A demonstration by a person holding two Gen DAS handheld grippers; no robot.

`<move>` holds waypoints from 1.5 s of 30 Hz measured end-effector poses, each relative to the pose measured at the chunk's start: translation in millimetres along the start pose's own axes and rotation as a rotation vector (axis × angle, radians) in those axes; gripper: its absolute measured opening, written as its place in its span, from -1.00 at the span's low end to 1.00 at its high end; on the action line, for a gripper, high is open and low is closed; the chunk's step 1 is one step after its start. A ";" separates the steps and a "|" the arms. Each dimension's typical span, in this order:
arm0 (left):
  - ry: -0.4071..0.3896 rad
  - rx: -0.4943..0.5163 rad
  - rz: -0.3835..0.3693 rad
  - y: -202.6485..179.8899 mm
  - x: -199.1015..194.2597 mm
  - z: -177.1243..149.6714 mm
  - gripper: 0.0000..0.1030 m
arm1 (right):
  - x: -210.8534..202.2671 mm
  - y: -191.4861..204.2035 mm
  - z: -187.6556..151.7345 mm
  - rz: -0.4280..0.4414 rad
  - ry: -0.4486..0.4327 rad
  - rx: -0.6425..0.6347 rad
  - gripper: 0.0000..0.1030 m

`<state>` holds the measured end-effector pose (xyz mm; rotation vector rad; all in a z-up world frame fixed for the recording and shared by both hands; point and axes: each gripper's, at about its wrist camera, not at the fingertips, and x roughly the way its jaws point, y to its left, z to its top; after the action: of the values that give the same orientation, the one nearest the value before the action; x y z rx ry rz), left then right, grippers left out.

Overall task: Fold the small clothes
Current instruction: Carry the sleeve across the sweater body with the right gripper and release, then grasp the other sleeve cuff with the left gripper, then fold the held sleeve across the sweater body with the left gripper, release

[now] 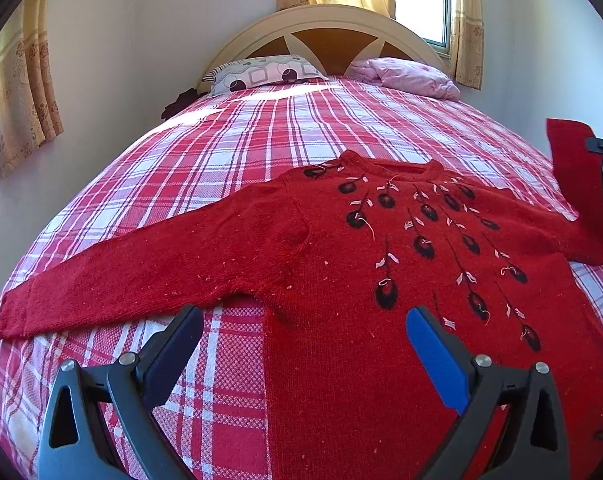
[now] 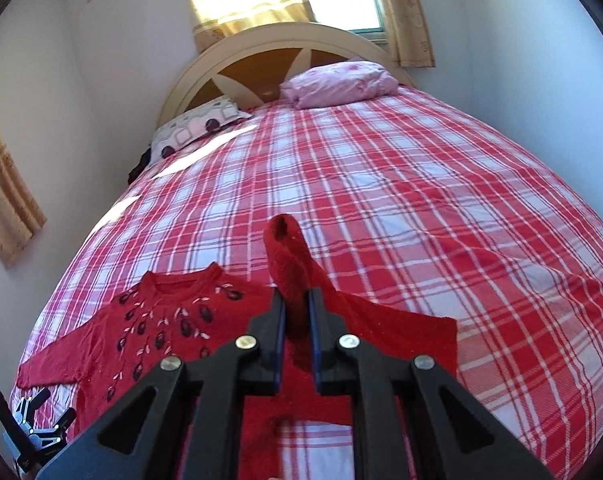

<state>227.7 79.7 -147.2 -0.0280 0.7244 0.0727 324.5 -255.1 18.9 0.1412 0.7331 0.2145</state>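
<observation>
Folding the right sleeve (image 2: 297, 276) across the chest looks like the step in hand. The red sweater (image 1: 341, 264) lies face up on the bed (image 1: 237, 148), collar toward the headboard, its left sleeve (image 1: 113, 276) spread flat toward the bed's edge. The right gripper (image 2: 297, 308) is clamped on the right sleeve near its cuff and holds it lifted clear of the bed, the rest of the sleeve trailing down to the shoulder. The left gripper (image 1: 301, 340) hangs over the sweater's lower edge with its jaws wide apart and nothing between them.

To do this well, I would carry the cuff over the body in a low arc, so the sleeve creases at the shoulder seam rather than dragging the whole sweater sideways. The free gripper could press the body down near the hem if the knit starts to slide on the plaid sheet. Lay the sleeve straight and flat before letting go; loose knit bunches easily.
</observation>
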 end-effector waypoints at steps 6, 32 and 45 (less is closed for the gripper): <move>-0.002 -0.010 -0.024 5.6 -0.8 2.6 0.97 | 28.6 65.1 -17.7 0.064 0.044 -0.105 -0.75; 0.146 0.138 -0.342 -153.0 77.9 55.2 0.68 | 7.5 -33.4 -100.3 0.049 0.095 -0.001 0.09; 0.242 0.075 -0.383 -175.2 122.2 73.1 -0.81 | -16.8 -84.3 -136.1 0.042 0.046 0.070 0.11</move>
<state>380.6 -84.3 -173.4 -0.1052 0.9512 -0.3291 232.5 -333.6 -87.4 0.2194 0.7844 0.2327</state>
